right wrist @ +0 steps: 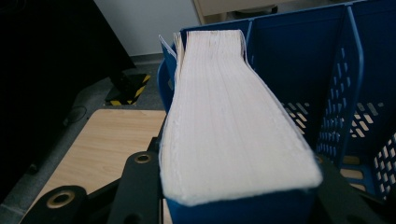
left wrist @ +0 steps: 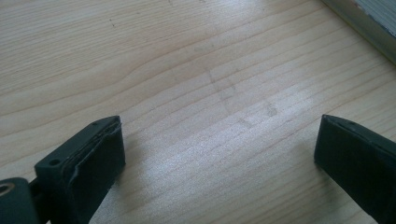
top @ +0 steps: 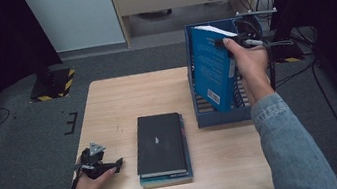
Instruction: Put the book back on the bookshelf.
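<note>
A thick blue book stands upright and slightly tilted in the left slot of a blue file rack at the table's right. My right gripper is shut on the book's top edge. In the right gripper view the white page block runs away from me between the two jaws, into the blue file rack. My left gripper rests low near the table's front left corner, beside a stack of books topped by a black one. Its jaws stand wide apart over bare wood in the left gripper view.
The wooden table is bare at the back left. The rack's right slots hold nothing visible. A corner of the book stack shows in the left gripper view. Cables and a stand lie behind the rack.
</note>
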